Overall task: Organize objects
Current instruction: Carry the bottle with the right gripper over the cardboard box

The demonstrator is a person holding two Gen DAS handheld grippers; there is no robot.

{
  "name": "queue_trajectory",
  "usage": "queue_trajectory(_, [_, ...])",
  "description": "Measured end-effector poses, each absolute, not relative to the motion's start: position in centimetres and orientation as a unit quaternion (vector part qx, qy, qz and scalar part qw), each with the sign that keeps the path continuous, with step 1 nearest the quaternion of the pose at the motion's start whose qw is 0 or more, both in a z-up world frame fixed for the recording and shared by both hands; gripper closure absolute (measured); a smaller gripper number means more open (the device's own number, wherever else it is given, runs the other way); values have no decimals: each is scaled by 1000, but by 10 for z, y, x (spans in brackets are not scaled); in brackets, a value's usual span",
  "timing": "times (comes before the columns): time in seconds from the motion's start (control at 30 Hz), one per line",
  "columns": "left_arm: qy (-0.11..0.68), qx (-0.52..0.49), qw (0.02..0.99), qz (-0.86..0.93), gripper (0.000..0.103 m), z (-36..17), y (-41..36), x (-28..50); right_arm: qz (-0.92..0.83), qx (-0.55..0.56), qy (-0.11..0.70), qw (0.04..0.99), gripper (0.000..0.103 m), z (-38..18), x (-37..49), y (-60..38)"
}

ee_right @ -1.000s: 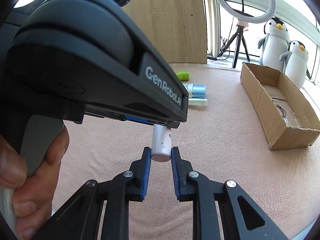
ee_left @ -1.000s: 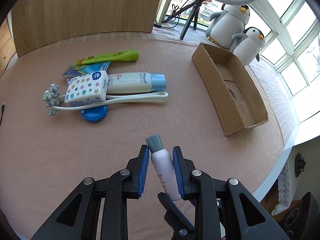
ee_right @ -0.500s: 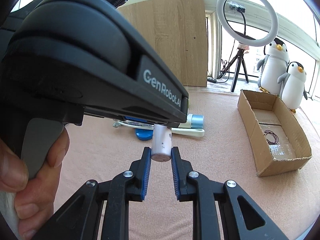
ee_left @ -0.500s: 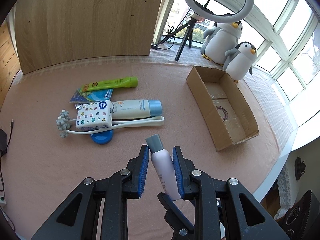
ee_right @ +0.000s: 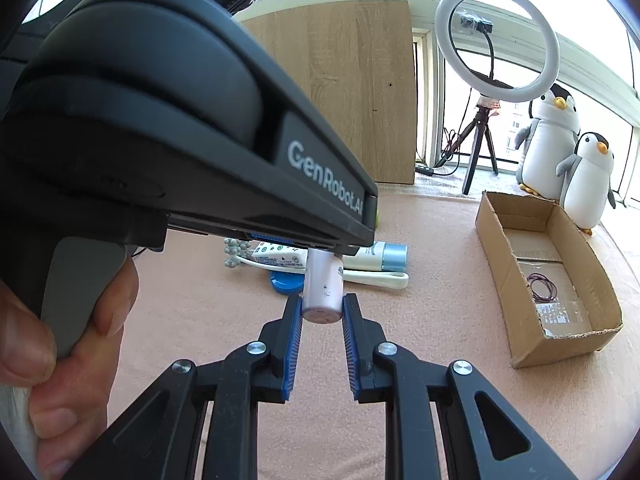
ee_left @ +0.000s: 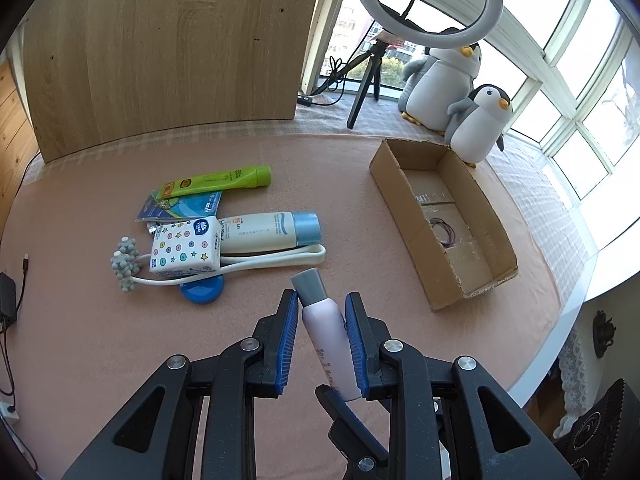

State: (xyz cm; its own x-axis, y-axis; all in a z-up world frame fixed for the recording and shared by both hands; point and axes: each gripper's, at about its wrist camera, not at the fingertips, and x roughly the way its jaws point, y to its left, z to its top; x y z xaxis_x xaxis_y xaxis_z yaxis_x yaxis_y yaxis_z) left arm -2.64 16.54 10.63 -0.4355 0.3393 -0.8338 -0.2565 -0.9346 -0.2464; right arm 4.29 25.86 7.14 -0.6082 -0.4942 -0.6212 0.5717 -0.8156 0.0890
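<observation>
Both grippers, left gripper (ee_left: 322, 340) and right gripper (ee_right: 322, 322), are gripping the lilac bottle (ee_left: 326, 328), seemingly lifting it higher for boxing.

Left gripper (ee_right: 280, 248) housing: showing "GenRobot.AI" in pale letters along its side.
Sunscreen tube (ee_left: 268, 232): showing "SPF 50" near its left end.
Pink bottle (ee_left: 328, 332): carrying print too blurred to read.
</observation>
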Motion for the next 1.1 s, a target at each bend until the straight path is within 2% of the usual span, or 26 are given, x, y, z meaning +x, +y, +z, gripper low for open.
queue_trajectory(0.27, [-16, -499, 203, 842, 77, 110, 206, -39, -903, 325, 46, 277, 85, 72, 29, 276])
queue_trajectory(0.83, [33, -501, 280, 818, 77, 103, 360, -68, -925, 329, 10, 189, 85, 65, -37, 379])
queue_trajectory(1.1, [44, -507, 292, 810, 77, 91, 397, -80, -927, 336, -1, 167, 85, 59, -53, 407])
